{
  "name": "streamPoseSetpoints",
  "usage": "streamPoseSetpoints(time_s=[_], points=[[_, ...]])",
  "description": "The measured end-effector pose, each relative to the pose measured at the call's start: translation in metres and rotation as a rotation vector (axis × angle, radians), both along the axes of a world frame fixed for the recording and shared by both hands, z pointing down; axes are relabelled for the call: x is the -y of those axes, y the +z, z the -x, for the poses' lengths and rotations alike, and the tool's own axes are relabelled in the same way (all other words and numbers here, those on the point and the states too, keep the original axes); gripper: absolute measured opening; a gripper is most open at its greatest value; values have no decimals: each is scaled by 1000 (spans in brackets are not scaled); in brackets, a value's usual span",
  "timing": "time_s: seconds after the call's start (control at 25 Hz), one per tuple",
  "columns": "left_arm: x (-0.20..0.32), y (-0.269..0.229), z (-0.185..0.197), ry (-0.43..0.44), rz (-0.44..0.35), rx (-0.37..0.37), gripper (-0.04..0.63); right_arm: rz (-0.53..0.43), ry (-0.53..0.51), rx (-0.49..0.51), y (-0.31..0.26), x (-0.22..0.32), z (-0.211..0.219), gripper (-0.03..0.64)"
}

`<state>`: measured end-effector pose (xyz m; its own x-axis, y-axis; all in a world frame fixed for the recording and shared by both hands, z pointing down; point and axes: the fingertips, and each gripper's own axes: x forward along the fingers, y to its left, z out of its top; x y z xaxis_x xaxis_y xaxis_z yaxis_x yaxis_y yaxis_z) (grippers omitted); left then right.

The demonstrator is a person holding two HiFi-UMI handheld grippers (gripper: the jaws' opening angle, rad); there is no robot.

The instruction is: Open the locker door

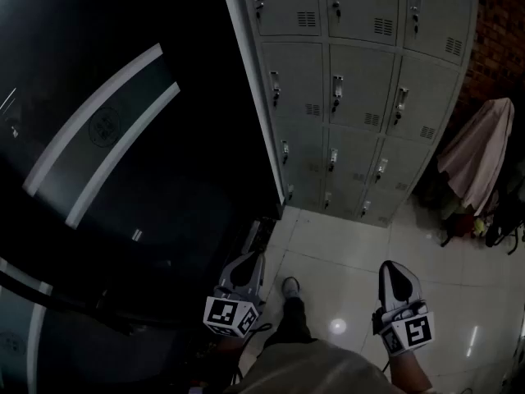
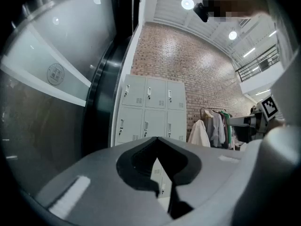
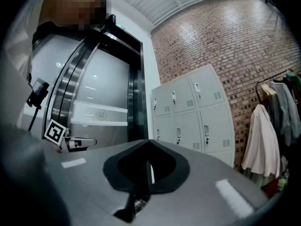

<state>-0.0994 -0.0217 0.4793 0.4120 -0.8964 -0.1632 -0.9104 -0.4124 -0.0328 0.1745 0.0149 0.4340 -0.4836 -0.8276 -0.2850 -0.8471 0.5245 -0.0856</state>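
Observation:
A bank of grey lockers [image 1: 361, 97] stands ahead against a brick wall, three columns wide, every door closed with a small latch handle. It also shows in the left gripper view [image 2: 153, 109] and the right gripper view [image 3: 197, 112]. Both grippers are held low, well short of the lockers and over the floor. My left gripper [image 1: 240, 279] is at the lower middle, its jaws meeting at the tips with nothing between them [image 2: 156, 138]. My right gripper [image 1: 399, 290] is lower right, shut and empty [image 3: 149, 141]. Both point toward the lockers, tilted slightly up.
A dark curved glass wall with pale bands [image 1: 107, 138] fills the left side, right beside the lockers. A pale garment [image 1: 480, 154] hangs on a rack to the right of the lockers, with bags below it. White floor tiles [image 1: 344, 245] lie between me and the lockers. My shoe [image 1: 290, 286] shows below.

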Motion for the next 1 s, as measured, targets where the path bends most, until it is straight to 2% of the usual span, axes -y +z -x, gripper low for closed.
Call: streamPoseSetpoints(time_s=[0.28,0.44,0.52,0.64,0.88,1.0], points=[[149,-16,32,34,-46,26,63,14,-20,-5,7,159,56,2],[226,-10,62,27,-43,38,63,90,-43,-74,27,240,93,2],[257,-8,78,18,-52,47,63,54,-37,-41,20,275,109,2],[296,-5,99,-6,-61,57,63,2,-8,-1,12,318,125,2],[347,4,118,-18,-55,57,61,14,-3,-8,25,373,147,3],[367,13,121,-5,-47,66,61,11,-19,-2,29,394,158,54]])
